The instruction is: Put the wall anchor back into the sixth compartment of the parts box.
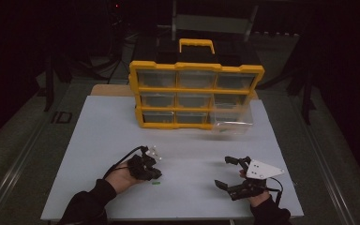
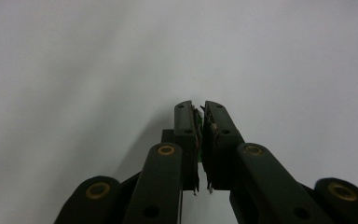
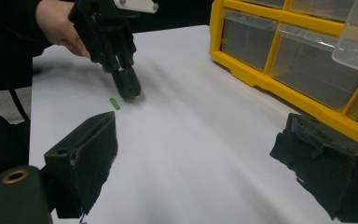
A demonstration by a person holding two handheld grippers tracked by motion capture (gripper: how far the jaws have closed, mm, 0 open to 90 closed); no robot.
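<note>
A small green piece [image 3: 115, 103] lies on the white table [image 1: 122, 136] just beside the left gripper [image 3: 129, 91], whose jaws are pressed together with a sliver of green showing between them, so it seems clamped on a second green bit. The loose piece looks light, stiff and tiny; a pinch across its short sides would likely suit. The right gripper [image 1: 227, 173] rests with jaws wide apart. The yellow organizer [image 1: 194, 93] stands well apart at the back, one clear drawer [image 1: 232, 119] pulled out; open tabletop lies between.
</note>
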